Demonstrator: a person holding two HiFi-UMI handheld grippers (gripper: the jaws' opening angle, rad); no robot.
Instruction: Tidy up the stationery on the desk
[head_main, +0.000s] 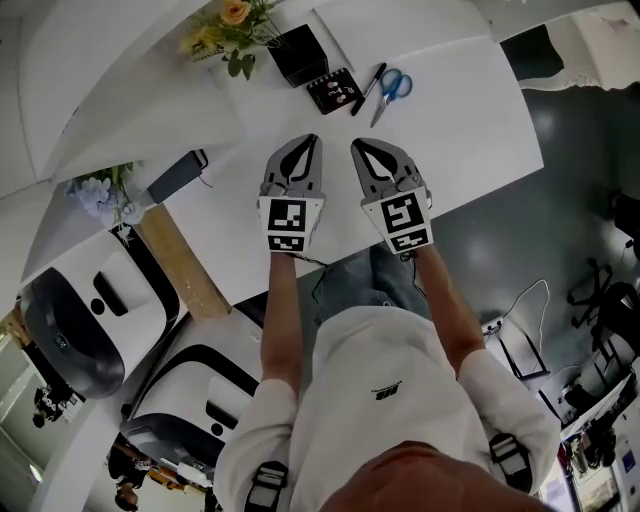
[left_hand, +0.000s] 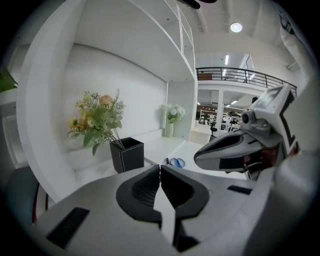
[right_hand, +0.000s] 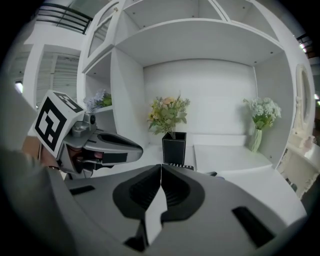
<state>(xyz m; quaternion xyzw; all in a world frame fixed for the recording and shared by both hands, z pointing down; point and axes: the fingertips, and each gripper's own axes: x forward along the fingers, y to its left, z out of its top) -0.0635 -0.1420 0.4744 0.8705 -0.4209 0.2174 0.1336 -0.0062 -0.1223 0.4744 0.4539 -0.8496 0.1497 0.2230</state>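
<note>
Presently, one white desk (head_main: 470, 120), stationery unsorted.

- Left gripper (left_hand: 160, 169): tongs pressed together, nothing between them. It sits at the centre of the head view, low over bare desk, tips aimed at the upper frame.
- Right gripper (right_hand: 161, 167): likewise pressed together and empty, just beside the left. Both probably stay closed because nothing is within reach to pinch, and they must spread before any pick.
- Scissors (head_main: 392, 88), blue-handled: lying flat, upper centre of the head view, just beside a dark pen (head_main: 368, 88).
- Small dark patterned item (head_main: 333, 92), kind unclear: left of the pen.
- Black holder (head_main: 298, 55): upright and open-topped near the flowers (head_main: 232, 25), so the likely home for pen and scissors.

Tidying looks not yet begun.
</note>
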